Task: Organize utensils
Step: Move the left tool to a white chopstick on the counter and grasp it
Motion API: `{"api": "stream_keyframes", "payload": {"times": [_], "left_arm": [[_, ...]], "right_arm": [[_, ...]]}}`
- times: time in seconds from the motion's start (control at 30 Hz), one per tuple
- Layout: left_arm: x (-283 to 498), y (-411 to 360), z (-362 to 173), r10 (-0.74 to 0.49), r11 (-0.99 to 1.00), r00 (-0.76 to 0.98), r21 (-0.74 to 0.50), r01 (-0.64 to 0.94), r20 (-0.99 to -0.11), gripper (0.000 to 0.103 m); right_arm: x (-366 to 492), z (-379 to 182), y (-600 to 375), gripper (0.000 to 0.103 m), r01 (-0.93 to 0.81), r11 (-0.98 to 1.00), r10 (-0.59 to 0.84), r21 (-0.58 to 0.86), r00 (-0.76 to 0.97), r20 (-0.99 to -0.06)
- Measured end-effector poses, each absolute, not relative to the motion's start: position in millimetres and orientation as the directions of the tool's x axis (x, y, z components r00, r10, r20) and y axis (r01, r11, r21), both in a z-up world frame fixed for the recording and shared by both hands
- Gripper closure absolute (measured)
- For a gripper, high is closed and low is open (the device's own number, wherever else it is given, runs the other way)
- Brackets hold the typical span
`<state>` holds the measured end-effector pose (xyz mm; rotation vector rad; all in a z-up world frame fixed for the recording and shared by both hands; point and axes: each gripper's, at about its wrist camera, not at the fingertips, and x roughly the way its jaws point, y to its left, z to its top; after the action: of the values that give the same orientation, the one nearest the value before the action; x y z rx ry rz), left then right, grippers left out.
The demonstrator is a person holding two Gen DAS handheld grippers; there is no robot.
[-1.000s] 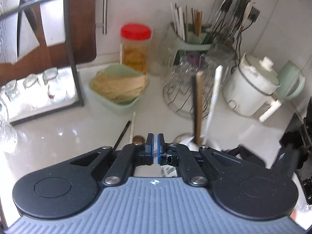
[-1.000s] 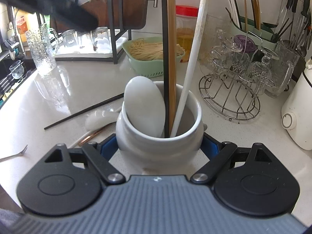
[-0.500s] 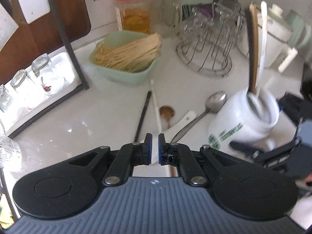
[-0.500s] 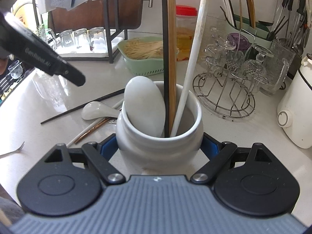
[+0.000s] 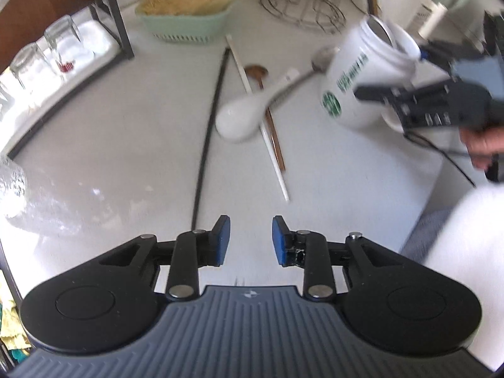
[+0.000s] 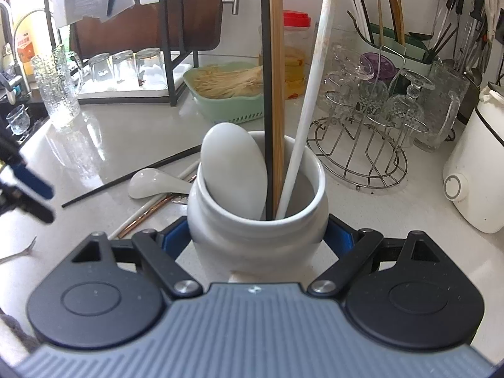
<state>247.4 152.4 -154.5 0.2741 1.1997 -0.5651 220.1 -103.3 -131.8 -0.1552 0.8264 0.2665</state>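
Gathering loose utensils: the right gripper [image 6: 256, 236] is clamped on the white ceramic jar [image 6: 256, 220], which holds chopsticks and a spoon. The left gripper [image 5: 251, 241], empty, jaws opening, hangs above the black chopstick [image 5: 209, 132] on the countertop [image 5: 110, 145]; next it likely needs lowering to straddle that chopstick.

Left tongs [image 5: 251, 236] lower, jaws opening

Chopsticks [image 6: 274, 94] in jar [image 6: 256, 236], spoon [image 6: 151, 184] left on counter [image 6: 393, 208]
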Motion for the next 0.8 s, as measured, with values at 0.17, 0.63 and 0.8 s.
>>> {"api": "stream_keyframes", "payload": {"times": [0.17,0.63,0.8], "left_arm": [[229.7,160.6,-166.2,-0.247,0.822,0.198,-0.097,0.561,-0.949,0.07],[216.6,175.1,-193.4,-0.209,0.82,0.18,-0.071,0.568,-0.961,0.072],[212.1,170.2,-192.5,-0.201,0.814,0.191,-0.055,0.579,-0.961,0.093]], "right_arm": [[220.0,-132.2,-102.5,0.012,-0.283,0.959,0.167,-0.032,0.65,-0.742],[221.4,-132.3,-103.3,0.012,-0.285,0.958,0.163,-0.037,0.643,-0.748],[222.4,-132.4,-102.4,0.012,-0.28,0.959,0.157,-0.039,0.642,-0.75]]}}
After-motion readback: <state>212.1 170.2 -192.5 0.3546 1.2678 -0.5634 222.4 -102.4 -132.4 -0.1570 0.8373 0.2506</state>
